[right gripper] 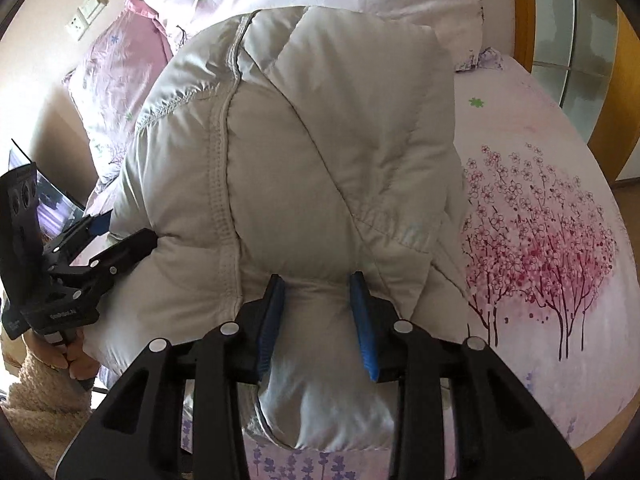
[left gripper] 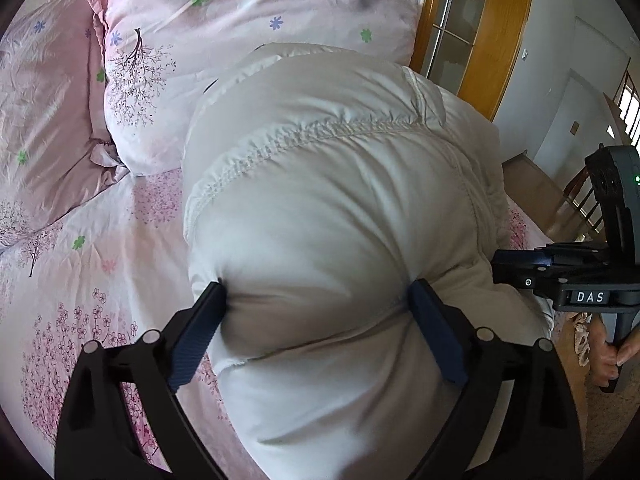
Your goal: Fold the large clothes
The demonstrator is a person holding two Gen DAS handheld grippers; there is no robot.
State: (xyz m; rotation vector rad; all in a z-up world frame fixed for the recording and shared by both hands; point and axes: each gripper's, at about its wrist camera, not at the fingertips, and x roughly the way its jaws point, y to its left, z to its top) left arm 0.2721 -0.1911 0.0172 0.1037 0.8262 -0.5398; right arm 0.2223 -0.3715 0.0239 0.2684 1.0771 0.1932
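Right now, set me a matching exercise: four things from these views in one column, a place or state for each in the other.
1. left gripper
2. right gripper
3. pillow
4. bedsheet

A. printed with pink blossom trees
B. beyond the white puffy jacket
C. fingers wide around a thick fold of jacket
D. fingers close together, pinching a narrower bunch of jacket

Pairs: 1-C, 2-D, 3-B, 4-A

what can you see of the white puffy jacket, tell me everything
The jacket is a white, padded, quilted garment of smooth, slightly shiny fabric, with stitched seams and a gathered elastic seam across it. It lies bunched in a thick bundle on the flowered pink bedsheet, its far end against a pillow. The left gripper squeezes a wide bulge of it between its blue fingers; the right gripper pinches a narrower fold.
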